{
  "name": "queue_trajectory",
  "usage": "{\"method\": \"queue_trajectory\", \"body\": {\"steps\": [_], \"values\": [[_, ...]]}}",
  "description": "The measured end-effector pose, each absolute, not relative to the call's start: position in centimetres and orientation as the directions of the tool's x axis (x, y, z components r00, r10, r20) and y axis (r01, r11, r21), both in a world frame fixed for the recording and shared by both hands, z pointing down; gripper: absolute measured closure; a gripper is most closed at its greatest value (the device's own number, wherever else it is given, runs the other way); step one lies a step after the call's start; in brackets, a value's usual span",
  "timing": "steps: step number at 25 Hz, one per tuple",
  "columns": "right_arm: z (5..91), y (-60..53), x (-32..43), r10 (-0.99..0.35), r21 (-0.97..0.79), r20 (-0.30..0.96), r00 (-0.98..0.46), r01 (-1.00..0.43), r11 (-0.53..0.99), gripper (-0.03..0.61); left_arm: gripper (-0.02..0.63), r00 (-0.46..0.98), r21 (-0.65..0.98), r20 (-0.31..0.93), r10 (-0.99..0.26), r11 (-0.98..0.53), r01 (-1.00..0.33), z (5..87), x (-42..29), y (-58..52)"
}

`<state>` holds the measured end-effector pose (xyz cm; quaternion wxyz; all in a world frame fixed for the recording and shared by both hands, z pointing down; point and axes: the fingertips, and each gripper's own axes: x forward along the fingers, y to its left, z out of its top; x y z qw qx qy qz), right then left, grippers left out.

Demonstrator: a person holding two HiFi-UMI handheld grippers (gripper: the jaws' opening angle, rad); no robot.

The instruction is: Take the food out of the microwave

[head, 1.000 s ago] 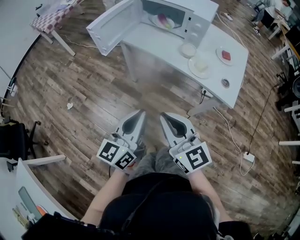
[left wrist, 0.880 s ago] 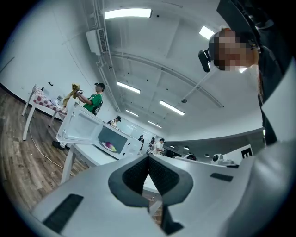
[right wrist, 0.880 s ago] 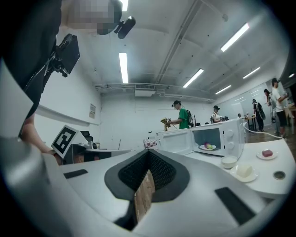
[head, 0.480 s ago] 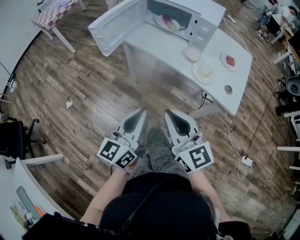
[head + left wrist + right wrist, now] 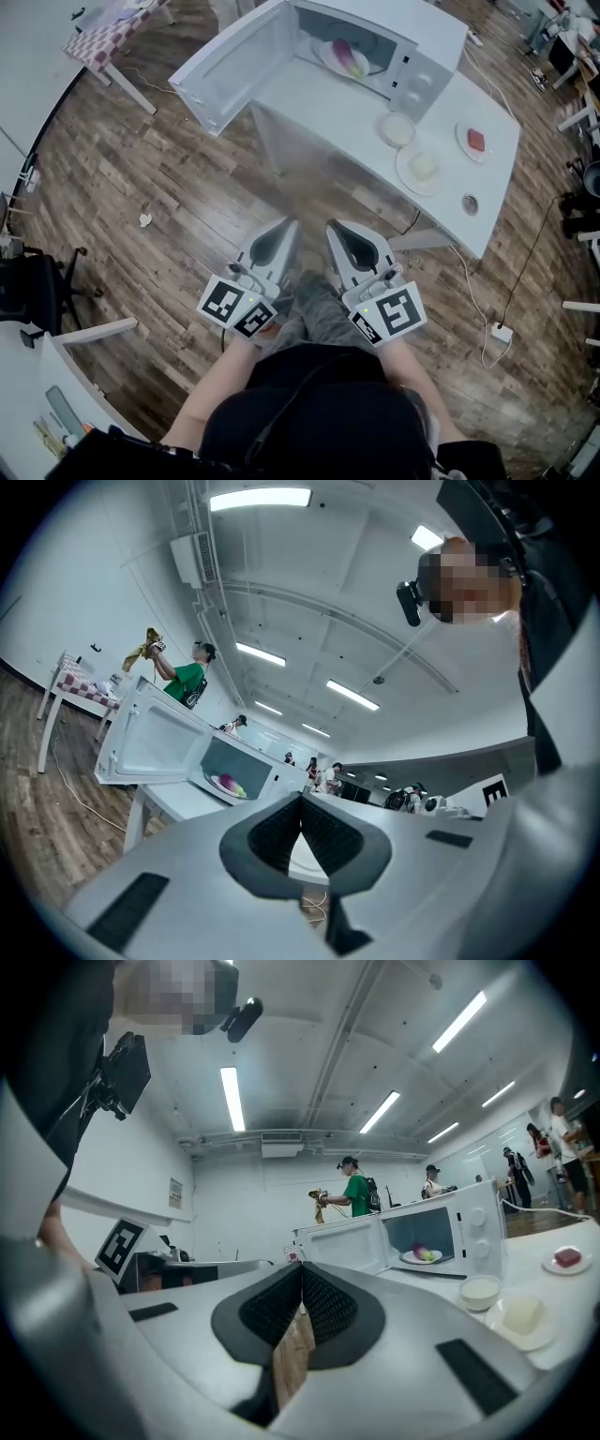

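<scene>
Since a second ago the white table and open microwave have drawn nearer. The left gripper and right gripper are closed and empty. The food lies inside the microwave, above a wooden floor.

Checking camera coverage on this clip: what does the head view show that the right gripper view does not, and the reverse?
Head view only: a red-and-white checked table and a black office chair on the brown wooden floor.
Right gripper view only: a person in a green shirt behind the microwave, and long ceiling strip lights.
Both: the open white microwave with a white plate of purple and green food inside, and a small white bowl beside it.
</scene>
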<state>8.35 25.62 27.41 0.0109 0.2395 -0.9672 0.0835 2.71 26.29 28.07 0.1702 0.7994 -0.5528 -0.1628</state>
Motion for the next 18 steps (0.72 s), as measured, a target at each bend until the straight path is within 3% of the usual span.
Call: {"method": "queue_trajectory", "body": {"steps": [18], "values": [[28.2,13.5,4.0,-0.453,-0.192,0.091,-0.887,-0.462,0.866,0.558,0.603,0.321,0.479,-0.032,-0.947,-0.296,-0.826,28.9,-1.7,14.3]]}}
